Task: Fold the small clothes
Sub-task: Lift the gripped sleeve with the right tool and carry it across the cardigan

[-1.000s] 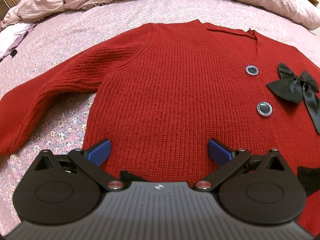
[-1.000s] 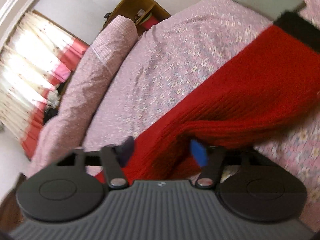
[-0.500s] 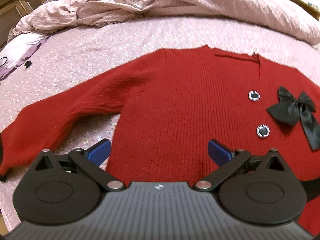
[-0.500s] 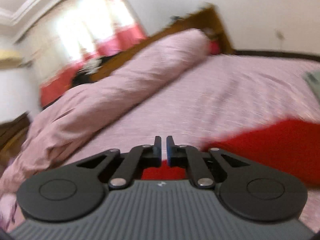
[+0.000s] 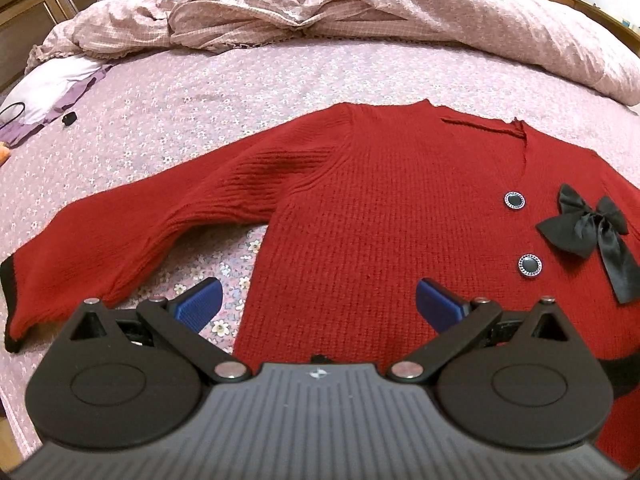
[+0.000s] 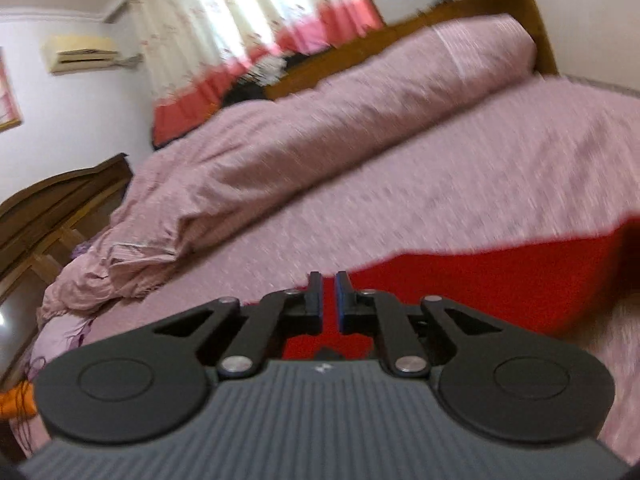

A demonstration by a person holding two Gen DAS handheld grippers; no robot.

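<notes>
On the bed, a red knit cardigan (image 5: 384, 232) lies flat, front up, with two dark buttons (image 5: 514, 200) and a black bow (image 5: 592, 236) near the placket. Its one visible sleeve (image 5: 132, 240) stretches out sideways, black cuff (image 5: 8, 280) at the picture's edge. Left gripper (image 5: 318, 304) hovers over the lower body of the cardigan, jaws wide, nothing between them. Right gripper (image 6: 328, 300) has jaws nearly together with red knit showing in the narrow gap; looks pinched on the cardigan, likely the far sleeve or side edge, though blur hides which part.

Judgement: step is the first sleeve fold. To do it well, carry the pinched fabric across the chest in a low arc, lay it flat, and keep the left gripper ready to pin the body so it doesn't drag.

Surface is a pink floral bedsheet (image 5: 240, 92), soft, so fabric may bunch. Rumpled pink duvet (image 5: 360, 4) behind, wooden headboard (image 6: 480, 4), curtains (image 6: 248, 20), wall air conditioner (image 6: 82, 54).
</notes>
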